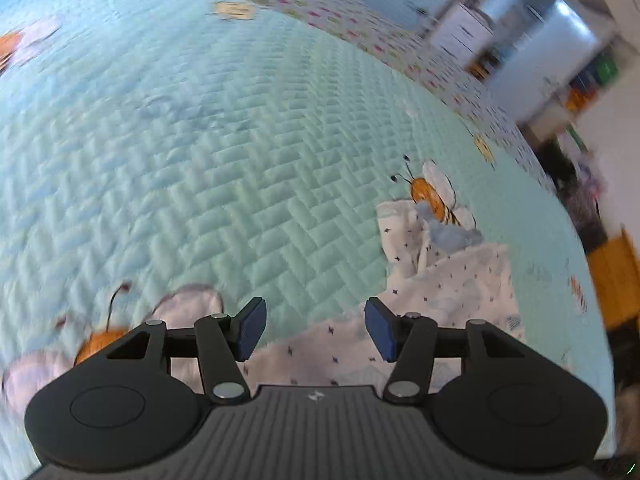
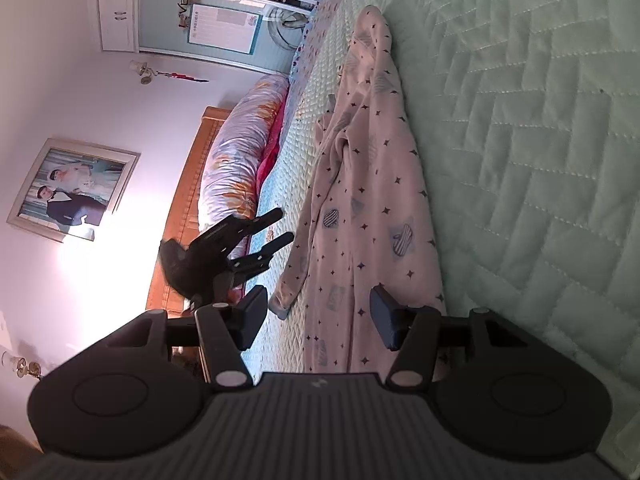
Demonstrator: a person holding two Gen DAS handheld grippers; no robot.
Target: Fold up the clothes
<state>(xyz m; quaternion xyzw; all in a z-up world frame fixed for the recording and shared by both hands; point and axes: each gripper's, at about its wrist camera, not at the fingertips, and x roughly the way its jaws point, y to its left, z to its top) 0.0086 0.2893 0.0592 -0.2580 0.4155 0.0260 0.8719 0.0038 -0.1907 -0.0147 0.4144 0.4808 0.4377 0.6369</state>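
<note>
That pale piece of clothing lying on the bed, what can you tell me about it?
The white soft-looking garment with small dark stars and striped blue patches lies loosely spread, rumpled and not yet folded, on the quilted mint-green bedspread. One sleeve with a pale blue cuff trails to one side. Both open hand-held grippers, the left and the right, hover by it without gripping it.

One star-printed garment (image 2: pixel 360 184) lay on one quilted bedspread (image 2: pixel 520 160). Two grippers were in view, the left gripper (image 1: pixel 316 328) and the right gripper (image 2: pixel 318 320). Two printed bees (image 1: pixel 434 194) showed clearly on the bedspread. One rolled floral duvet (image 2: pixel 244 148) and one framed photograph (image 2: pixel 72 188) were there.
</note>
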